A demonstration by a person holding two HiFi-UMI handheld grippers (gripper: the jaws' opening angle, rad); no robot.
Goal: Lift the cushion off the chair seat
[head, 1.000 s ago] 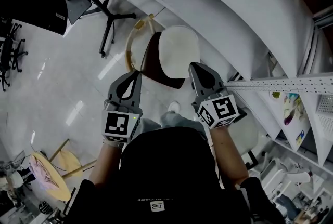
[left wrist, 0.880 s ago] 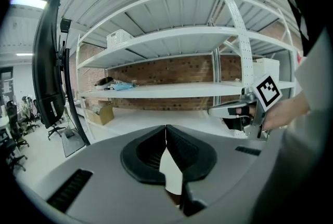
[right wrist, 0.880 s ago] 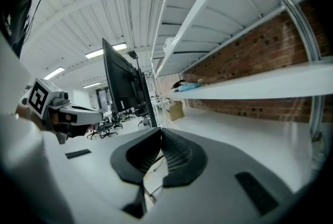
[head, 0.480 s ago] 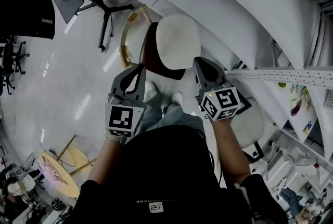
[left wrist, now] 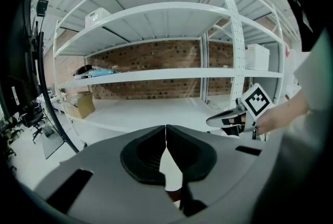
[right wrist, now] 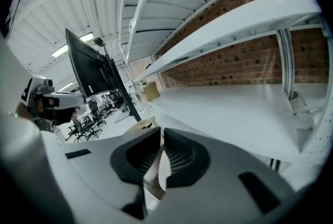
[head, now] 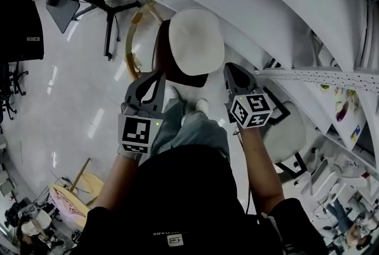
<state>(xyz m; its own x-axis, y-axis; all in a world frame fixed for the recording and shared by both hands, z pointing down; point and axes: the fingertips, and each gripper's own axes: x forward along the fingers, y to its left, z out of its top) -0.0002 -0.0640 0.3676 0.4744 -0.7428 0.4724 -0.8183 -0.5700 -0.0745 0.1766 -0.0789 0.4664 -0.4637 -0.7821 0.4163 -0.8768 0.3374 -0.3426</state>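
Resting on the dark brown chair (head: pixel 161 55), the pale cushion (head: pixel 195 41) covers what seems to be its seat, though the steep angle makes that uncertain. The left gripper (head: pixel 157 77) hovers just beside the chair's near edge and the right gripper (head: pixel 232 69) near its other side. Both pairs of jaws are pressed together, holding nothing.

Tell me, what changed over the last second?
The left tool and right tool came down nearer the chair; nothing was taken hold of. The cushion stays on the seat, untouched, and both tools stay shut and empty.
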